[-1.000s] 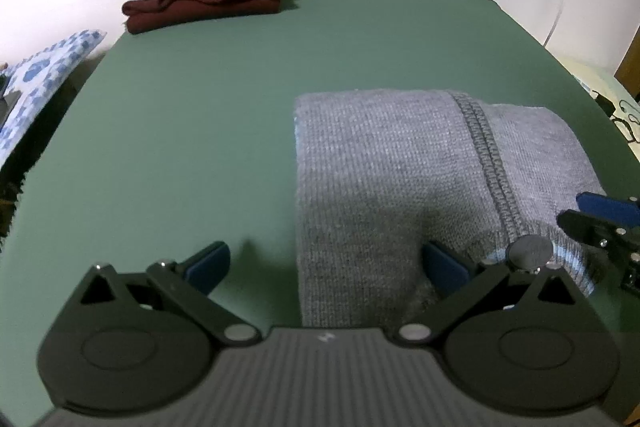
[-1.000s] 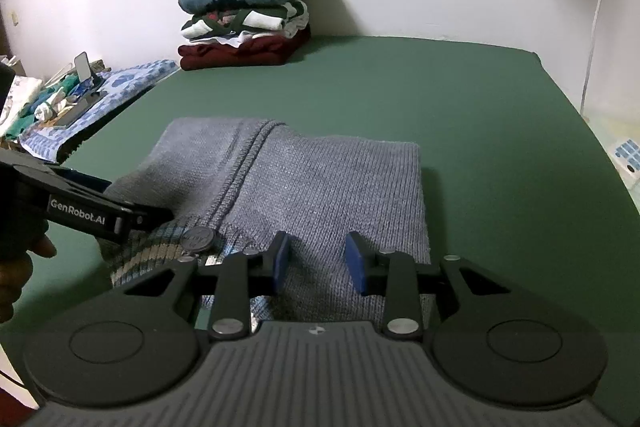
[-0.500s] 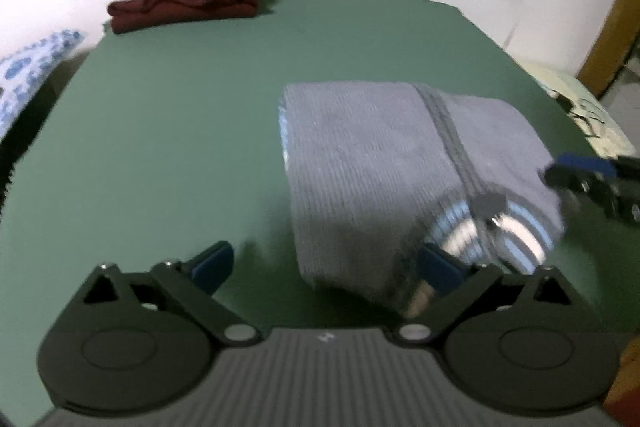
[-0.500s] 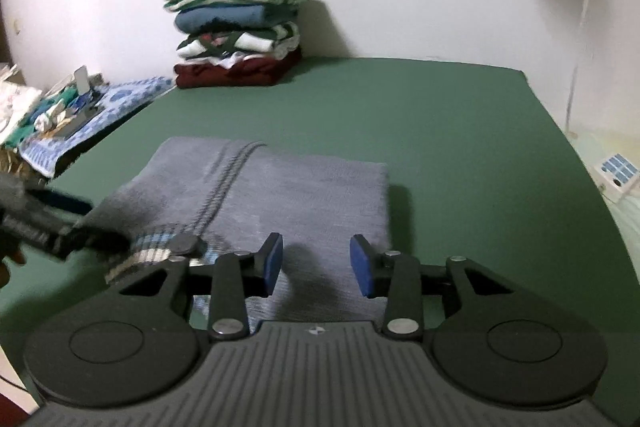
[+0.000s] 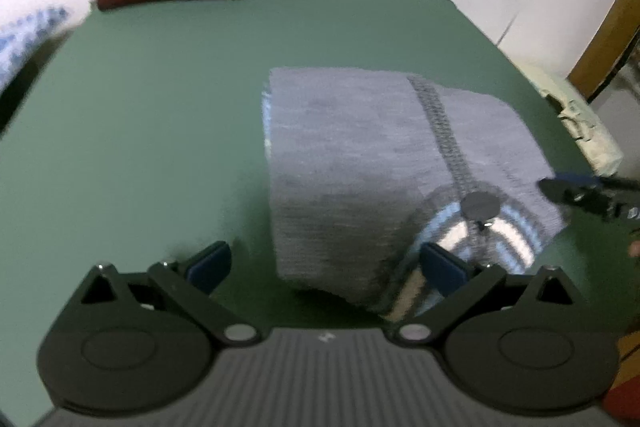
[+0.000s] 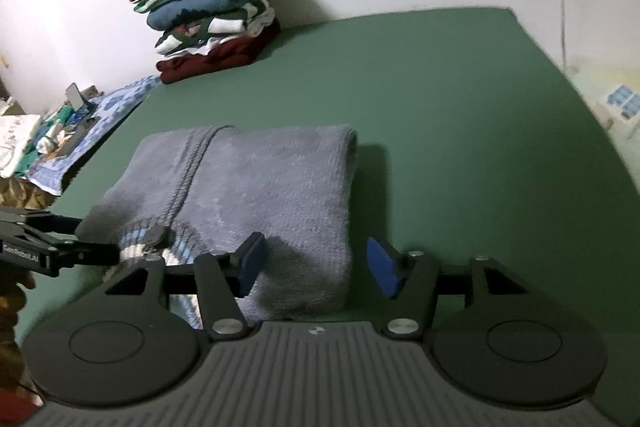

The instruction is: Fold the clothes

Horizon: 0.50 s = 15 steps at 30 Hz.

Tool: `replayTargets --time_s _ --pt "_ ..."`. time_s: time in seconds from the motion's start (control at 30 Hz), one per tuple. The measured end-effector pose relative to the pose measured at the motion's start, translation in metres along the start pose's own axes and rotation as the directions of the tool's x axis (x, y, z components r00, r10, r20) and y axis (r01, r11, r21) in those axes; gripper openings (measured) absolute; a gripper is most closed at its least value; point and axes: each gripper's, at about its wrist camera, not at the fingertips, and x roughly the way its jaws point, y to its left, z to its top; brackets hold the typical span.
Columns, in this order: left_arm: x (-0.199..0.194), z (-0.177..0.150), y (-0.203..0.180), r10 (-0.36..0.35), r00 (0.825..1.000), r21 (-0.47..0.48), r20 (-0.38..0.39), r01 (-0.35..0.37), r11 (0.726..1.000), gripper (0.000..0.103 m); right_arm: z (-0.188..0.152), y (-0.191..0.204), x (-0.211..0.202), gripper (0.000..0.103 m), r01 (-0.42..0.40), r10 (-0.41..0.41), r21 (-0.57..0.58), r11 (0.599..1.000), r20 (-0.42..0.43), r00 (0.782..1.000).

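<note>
Your grey sweater (image 6: 260, 187) folded compact, bench (image 6: 440, 115) centre. Stack (image 6: 216, 23) at 11 o'clock. Left hand-held gripper (image 5: 326, 267) wide apart, empty; right hand-held gripper (image 6: 316, 265) opening, straddling near edge. Left: stacking.

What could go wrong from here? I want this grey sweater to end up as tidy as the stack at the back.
1. The grey sweater's near corner looks raised off the green surface; with the right gripper opening and both grippers wide, the fold may slump or spring open.
2. The striped hem and its button stick out at the near edge; the left gripper's finger sits right there and could snag it.
</note>
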Motion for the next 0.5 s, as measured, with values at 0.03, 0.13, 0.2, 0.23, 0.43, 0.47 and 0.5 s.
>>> replayTargets --time_s 0.03,0.13,0.2,0.23,0.43,0.47,0.5 --pt "0.002 0.001 0.002 -0.023 1.000 -0.018 -0.011 0.023 1.000 0.101 -0.001 -0.001 0.002 0.062 -0.009 0.009 0.013 1.000 -0.009 1.000" --pt "0.008 0.002 0.002 -0.086 0.996 -0.046 -0.039 0.084 0.995 0.100 -0.001 -0.003 0.006 0.062 -0.023 0.024 0.039 0.999 -0.021 0.999" --pt "0.010 0.001 -0.003 -0.081 0.996 -0.020 -0.038 0.080 0.997 0.100 -0.001 -0.003 0.007 0.062 -0.028 0.029 0.039 0.999 -0.029 0.999" --pt "0.010 0.001 -0.004 -0.076 0.996 -0.007 -0.037 0.076 0.997 0.100 -0.002 -0.003 0.008 0.062 -0.030 0.032 0.041 0.999 -0.032 0.999" --pt "0.013 0.007 0.002 -0.120 0.992 -0.027 -0.041 0.119 0.993 0.101 -0.006 -0.014 0.010 0.062 -0.067 0.077 0.150 0.986 -0.063 0.995" --pt "0.015 0.009 0.003 -0.129 0.991 -0.030 -0.043 0.128 0.991 0.101 -0.007 -0.016 0.010 0.063 -0.073 0.085 0.176 0.982 -0.062 0.994" --pt "0.017 0.011 0.002 -0.141 0.989 -0.031 -0.043 0.140 0.990 0.101 -0.008 -0.015 0.010 0.063 -0.075 0.086 0.181 0.981 -0.057 0.995"
